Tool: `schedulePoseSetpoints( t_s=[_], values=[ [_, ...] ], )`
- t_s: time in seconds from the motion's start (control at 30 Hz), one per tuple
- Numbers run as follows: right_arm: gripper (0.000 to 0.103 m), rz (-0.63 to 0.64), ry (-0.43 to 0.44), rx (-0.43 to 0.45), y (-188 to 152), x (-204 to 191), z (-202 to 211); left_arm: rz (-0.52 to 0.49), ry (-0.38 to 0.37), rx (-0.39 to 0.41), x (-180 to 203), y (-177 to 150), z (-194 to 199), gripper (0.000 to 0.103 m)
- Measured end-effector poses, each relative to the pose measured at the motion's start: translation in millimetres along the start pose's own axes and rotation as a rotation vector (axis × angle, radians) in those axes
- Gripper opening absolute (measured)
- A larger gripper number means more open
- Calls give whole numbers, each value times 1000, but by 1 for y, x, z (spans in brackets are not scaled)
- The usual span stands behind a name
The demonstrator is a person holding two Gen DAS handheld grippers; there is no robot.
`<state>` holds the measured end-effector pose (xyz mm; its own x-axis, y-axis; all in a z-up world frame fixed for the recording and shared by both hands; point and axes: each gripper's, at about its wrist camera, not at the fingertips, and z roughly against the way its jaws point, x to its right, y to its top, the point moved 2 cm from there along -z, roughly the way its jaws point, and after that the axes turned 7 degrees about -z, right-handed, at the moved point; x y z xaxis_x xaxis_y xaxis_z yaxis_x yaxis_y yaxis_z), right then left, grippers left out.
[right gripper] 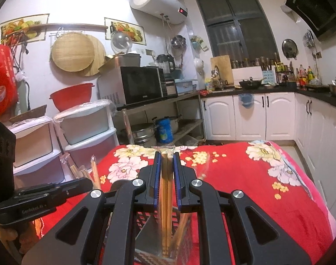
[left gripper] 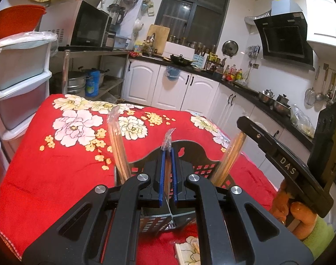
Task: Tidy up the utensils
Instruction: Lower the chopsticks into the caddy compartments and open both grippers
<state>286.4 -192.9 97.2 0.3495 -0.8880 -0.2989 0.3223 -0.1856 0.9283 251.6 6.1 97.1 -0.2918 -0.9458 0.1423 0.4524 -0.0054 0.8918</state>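
over the near edge of the red floral cloth (right gripper: 245, 176), a black lattice utensil holder (left gripper: 191, 152) stands with wrapped chopstick pairs leaning out of it at left (left gripper: 117, 145) and right (left gripper: 230, 156). left gripper (left gripper: 168, 154) is pinched nearly shut on a thin plastic-wrapped item (left gripper: 168, 141), likely another chopstick pack, held over the holder's middle. right gripper (right gripper: 167, 163) is narrow, clamped on a wrapped pair of wooden chopsticks (right gripper: 165, 198) that runs down between the blue pads (right gripper: 176, 176) into the holder's mouth (right gripper: 145, 225); lower tips look already inside, blurred, so hard to tell how deep. risks, as a guess: the pair could catch on the holder's rim or the sticks already inside and tip the light holder; slick wrap could slip in the pads; the two grippers work close together over one holder and could bump. more wrapped packs lie on the cloth near its close edge (left gripper: 185, 251).
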Motion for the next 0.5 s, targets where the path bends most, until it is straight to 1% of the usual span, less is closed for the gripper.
schedulePoseSetpoints(
  t_s=[0.3,0.33,0.37,0.4,0.5],
  values=[
    [12,-40,-11,-23,-4,6,11,12,-3,-22,5,-5,3,1],
    [14,-42,-11,-27,-5,6,12,13,-1,-24,5,-6,3,1],
    [20,-42,-14,-34,-7,5,12,14,-1,-25,5,-6,3,1],
    [22,-42,-14,-39,-7,5,13,16,-1,-26,5,-7,3,1],
    [26,-39,-17,-47,-10,3,14,17,4,-29,5,-8,5,1]
  ],
)
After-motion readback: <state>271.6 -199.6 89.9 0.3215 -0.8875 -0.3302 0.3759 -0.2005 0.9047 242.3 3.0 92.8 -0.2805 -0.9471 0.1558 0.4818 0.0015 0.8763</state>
